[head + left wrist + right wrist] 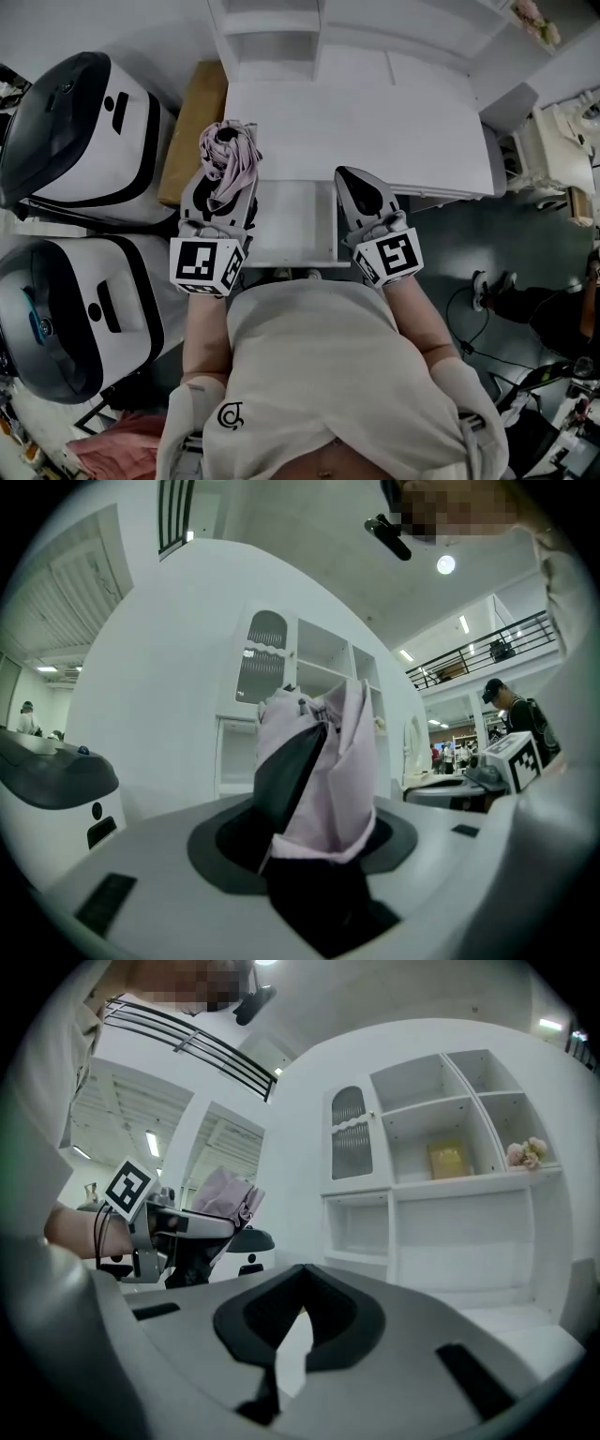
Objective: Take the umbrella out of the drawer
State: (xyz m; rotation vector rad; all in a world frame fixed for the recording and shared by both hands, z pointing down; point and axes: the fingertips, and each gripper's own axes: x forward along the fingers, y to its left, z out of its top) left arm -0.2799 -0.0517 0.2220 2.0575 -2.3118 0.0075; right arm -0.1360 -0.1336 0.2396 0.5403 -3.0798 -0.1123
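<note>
1. Umbrella – pale pink, folded and bunched – is sitting in the left tongs, out of the drawer.
2. The left tongs are clamping it partway along, with pink fabric standing up beyond the tips and a dark part lying against the fabric (best seen in the left gripper view).
3. From the head view, the umbrella is showing over the left front corner of the white bench, just beside the drawer's left edge.
4. The drawer is standing pulled out below the bench front, its white inside facing up between the two tongs.
5. The right tongs are hovering over the drawer's right edge; their tips are meeting, with nothing between them.
6. In the right gripper view, the left tongs and the pink bundle are appearing off to the left – held up level with that camera.
7. Two white-and-black machines are standing left of the bench, and a brown board is leaning between them and its side.
</note>
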